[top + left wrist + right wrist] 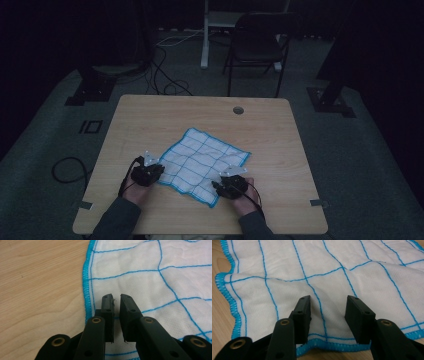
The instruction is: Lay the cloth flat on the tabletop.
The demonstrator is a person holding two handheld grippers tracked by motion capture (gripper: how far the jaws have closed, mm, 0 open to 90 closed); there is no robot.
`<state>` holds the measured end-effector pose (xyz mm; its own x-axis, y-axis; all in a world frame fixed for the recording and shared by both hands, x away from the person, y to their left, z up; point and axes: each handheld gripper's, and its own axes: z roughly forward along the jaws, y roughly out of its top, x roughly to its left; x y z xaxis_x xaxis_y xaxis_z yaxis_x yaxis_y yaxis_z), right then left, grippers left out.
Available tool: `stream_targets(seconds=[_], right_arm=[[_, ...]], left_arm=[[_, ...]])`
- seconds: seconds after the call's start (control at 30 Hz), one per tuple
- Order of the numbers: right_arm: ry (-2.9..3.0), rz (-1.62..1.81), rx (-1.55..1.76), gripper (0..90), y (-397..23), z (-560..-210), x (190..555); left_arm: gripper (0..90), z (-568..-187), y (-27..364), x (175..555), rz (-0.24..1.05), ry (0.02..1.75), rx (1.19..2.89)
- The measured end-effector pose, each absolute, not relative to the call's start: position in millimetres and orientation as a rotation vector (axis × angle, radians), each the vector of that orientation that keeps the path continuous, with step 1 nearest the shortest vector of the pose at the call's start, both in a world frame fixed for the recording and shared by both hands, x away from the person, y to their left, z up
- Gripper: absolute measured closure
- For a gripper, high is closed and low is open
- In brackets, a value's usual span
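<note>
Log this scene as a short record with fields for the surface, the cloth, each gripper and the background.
surface: light wooden table with a round cable hole near its far edge
cloth: white square cloth with blue grid lines and blue stitched hem, spread flat, turned corner-on
left gripper: at the cloth's left edge, jaws nearly closed with a narrow gap, nothing visibly pinched
right gripper: at the cloth's near hem, jaws wide apart above it
background: dark folding chair, cables on the floor
</note>
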<state>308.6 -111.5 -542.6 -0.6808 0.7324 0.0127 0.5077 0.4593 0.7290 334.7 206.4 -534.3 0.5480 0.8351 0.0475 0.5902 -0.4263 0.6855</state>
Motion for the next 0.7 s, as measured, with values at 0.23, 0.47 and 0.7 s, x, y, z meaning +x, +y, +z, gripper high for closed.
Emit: stream_targets(seconds=[0.23,0.47,0.7], right_arm=[[2.405,1.045,1.063,55.7,-117.9,-542.5,309.1],[2.405,1.045,1.062,55.7,-119.4,-542.6,308.6],[2.403,1.053,1.063,55.6,-120.8,-543.0,308.0]], left_arm=[[79.1,-529.5,199.0,330.1,0.536,1.072,2.167],[78.2,-514.9,188.2,355.8,0.572,1.037,2.145],[76.3,-507.7,177.3,387.8,0.610,1.020,2.135]])
